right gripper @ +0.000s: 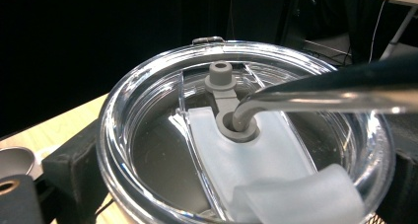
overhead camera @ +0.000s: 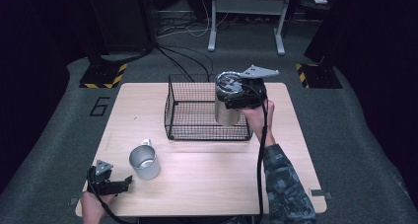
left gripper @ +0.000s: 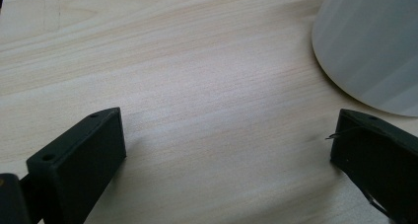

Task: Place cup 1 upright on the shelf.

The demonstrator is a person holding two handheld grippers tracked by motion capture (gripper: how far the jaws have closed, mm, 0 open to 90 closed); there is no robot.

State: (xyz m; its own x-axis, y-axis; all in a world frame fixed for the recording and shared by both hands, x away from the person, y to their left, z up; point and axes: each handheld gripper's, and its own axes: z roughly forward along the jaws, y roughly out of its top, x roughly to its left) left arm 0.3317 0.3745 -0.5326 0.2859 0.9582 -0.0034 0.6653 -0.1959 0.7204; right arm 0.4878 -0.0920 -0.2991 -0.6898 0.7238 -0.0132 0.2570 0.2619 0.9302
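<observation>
While the right gripper (overhead camera: 235,99) is clamped on one tall stainless-steel tumbler with a clear plastic lid (overhead camera: 227,99), it holds that tumbler upright above the near right part of the single black wire-mesh basket (overhead camera: 178,111), which stands at the far middle of the one pale wooden table (overhead camera: 212,179). From the right gripper view the lid (right gripper: 236,135) sits close to the camera, with one grey rubber stopper (right gripper: 221,75) at its centre and one bent metal straw (right gripper: 315,99) entering the grey ring just beside it; a black jaw presses the tumbler's side at the lower left. One short steel mug with a handle (overhead camera: 144,161) stands alone on the near left of the table, well apart from the basket. The left gripper (overhead camera: 124,181) rests low at the table's near left edge, its two jaws spread wide with nothing between them, pointing toward the mug. In the left gripper view the mug's pale wall (left gripper: 369,41) rises at the upper right, near the right-hand jaw but not touching it. Counted: two grippers, two steel vessels, one basket
</observation>
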